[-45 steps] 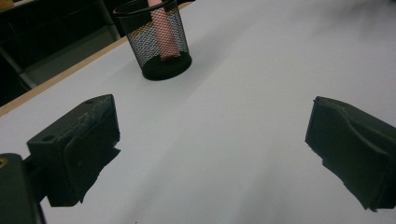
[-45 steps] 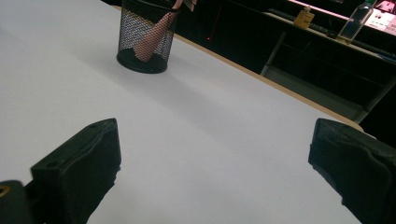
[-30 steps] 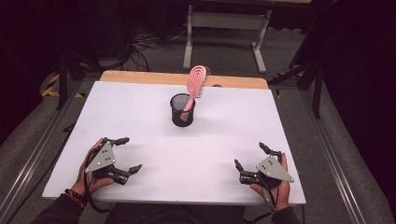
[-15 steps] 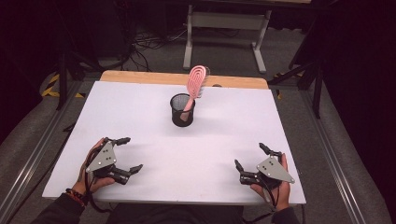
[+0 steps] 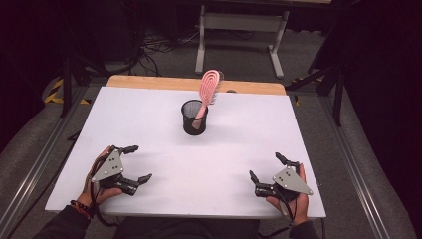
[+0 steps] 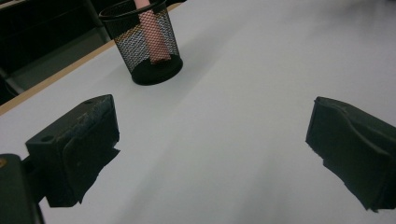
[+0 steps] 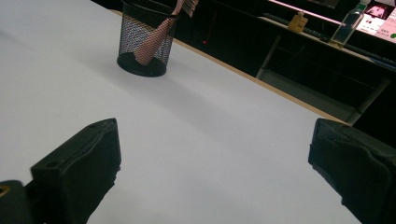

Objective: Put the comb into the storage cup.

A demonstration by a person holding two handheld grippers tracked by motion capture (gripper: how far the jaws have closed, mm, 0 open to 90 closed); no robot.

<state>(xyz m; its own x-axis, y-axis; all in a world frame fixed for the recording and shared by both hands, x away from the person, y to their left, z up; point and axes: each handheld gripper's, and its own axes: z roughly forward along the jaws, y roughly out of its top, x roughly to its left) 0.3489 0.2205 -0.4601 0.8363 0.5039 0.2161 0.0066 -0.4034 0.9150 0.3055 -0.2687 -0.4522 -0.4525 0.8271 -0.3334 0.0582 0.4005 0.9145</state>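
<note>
Brush (image 5: 208,89) leans at 1 o'clock in the light cup (image 5: 194,117) (both grippers' jaws agape): a sideways tug could topple it.

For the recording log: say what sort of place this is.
Probably a lab or workshop set up for recording. A white table holds just a mesh cup with a pink brush; cables lie on the grey floor, and a dark bench holds bottles.
</note>
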